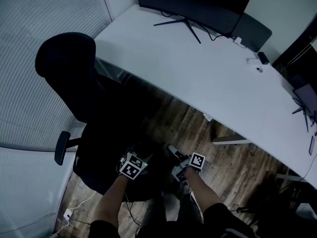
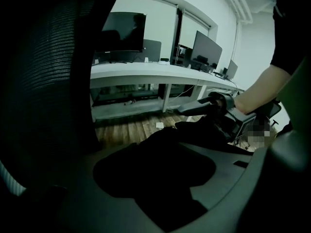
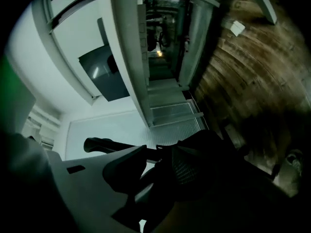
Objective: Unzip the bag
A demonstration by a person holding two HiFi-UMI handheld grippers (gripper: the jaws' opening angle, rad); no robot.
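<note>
Left gripper (image 1: 141,156) is low over the seat of a black office chair (image 1: 69,63), its marker cube up and the person's forearm behind it. In the left gripper view its two grey jaws are drawn in on a fold of black fabric from the bag (image 2: 165,137), which fills the space between them and heaps up just beyond the tips. The right gripper (image 1: 173,155) sits just beside the left one, on the other side of the same dark heap, with its jaws angled in toward it. In the right gripper view those jaws stand at a narrow gap packed with dark bag material. A mesh-textured part of the bag lies just past the tips, and the scene is too dark to pick out a zip or its pull. The bag thus rests on the chair seat between the two tools, touching both, and in the head view it blends into the black seat. Beyond the chair are a white desk (image 1: 198,73) carrying a monitor (image 1: 193,4), and below it a wooden floor (image 1: 237,167)
</note>
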